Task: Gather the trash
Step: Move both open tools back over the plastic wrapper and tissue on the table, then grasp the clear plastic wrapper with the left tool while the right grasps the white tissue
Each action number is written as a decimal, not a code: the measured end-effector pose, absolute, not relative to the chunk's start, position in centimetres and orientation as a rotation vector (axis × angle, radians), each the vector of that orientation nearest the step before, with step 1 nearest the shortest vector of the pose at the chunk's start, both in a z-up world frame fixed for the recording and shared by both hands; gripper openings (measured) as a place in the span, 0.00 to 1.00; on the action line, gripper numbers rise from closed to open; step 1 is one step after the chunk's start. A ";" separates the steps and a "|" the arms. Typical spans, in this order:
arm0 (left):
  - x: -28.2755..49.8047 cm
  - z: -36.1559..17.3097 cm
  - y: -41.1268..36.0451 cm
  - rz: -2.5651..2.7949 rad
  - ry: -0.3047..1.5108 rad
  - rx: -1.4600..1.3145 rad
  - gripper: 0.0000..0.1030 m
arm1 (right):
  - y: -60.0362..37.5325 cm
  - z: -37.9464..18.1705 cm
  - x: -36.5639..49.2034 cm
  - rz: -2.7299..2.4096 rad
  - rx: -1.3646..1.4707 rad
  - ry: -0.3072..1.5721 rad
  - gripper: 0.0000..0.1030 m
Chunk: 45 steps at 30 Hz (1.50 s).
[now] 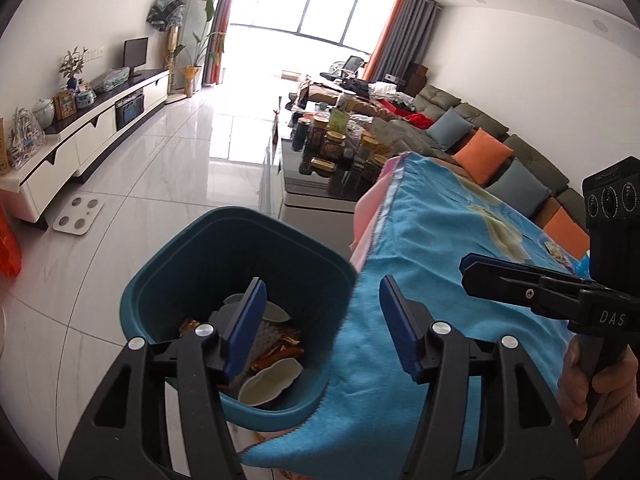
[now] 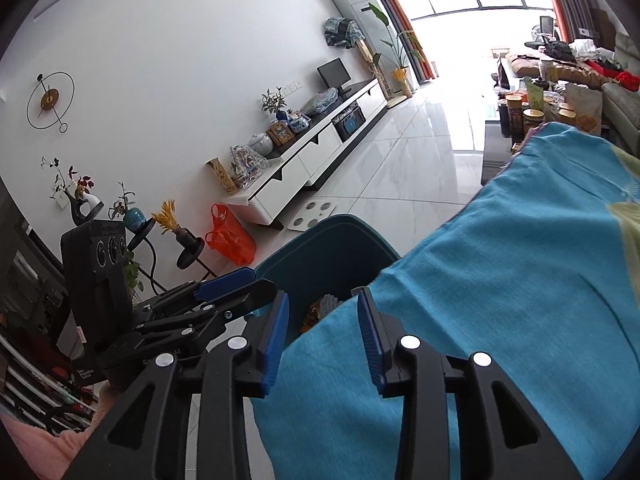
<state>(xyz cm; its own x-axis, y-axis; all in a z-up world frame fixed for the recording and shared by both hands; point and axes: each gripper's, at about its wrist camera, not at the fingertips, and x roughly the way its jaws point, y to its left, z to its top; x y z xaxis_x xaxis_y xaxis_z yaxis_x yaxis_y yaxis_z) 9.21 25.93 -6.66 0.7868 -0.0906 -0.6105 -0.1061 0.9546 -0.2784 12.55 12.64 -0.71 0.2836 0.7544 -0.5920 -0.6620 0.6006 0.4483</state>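
The left gripper hangs over the near rim of the teal bin, jaws spread wide with nothing between the blue pads; one finger sits above the bin's mouth, the other above the blue cloth draped over the table edge beside it. Down in the bin the trash is already gathered: pale shell-like scraps, brown and orange wrappers, a piece of grey foam. The right gripper points at the same spot from the other side, jaws moderately apart and empty, the cloth's edge and the bin's inside showing through the gap. In the left wrist view a hand grips the right tool's handle, its fingers reaching in over the cloth. More wrappers lie on the cloth near that tool. A white scale rests on the tiled floor beyond the bin.
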 end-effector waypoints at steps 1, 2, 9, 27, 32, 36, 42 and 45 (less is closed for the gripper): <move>9.3 -6.4 25.0 -0.023 0.662 -0.303 0.58 | 11.4 -0.5 12.3 0.930 0.126 0.851 0.35; 9.3 -6.2 24.0 -0.057 0.657 -0.297 0.59 | 10.2 -0.4 12.0 0.910 0.130 0.842 0.36; 11.2 -5.6 15.1 -0.286 0.678 -0.232 0.59 | 0.6 -0.3 9.9 0.712 0.163 0.797 0.38; 17.0 -5.1 -3.2 -0.563 0.733 -0.030 0.63 | -19.9 -2.2 5.5 0.163 0.335 0.726 0.49; 18.7 -5.4 -5.6 -0.563 0.756 -0.001 0.63 | -22.1 -3.2 5.9 0.109 0.358 0.726 0.56; 19.8 -5.5 -6.8 -0.562 0.767 0.012 0.64 | -22.8 -3.6 5.8 0.100 0.368 0.738 0.57; 21.2 -6.2 -8.4 -0.577 0.802 0.026 0.56 | -22.7 -4.2 6.2 0.099 0.361 0.765 0.57; 21.7 -6.7 -8.9 -0.582 0.826 0.029 0.45 | -22.5 -4.6 6.6 0.108 0.353 0.777 0.56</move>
<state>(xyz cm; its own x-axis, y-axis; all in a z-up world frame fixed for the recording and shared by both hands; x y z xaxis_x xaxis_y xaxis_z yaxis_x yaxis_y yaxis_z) 21.67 -8.91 -6.73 0.5311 -0.4771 -0.7002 0.4991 0.8440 -0.1965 6.59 -22.48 -4.55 0.7105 0.2241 -0.6671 0.0338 0.9360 0.3505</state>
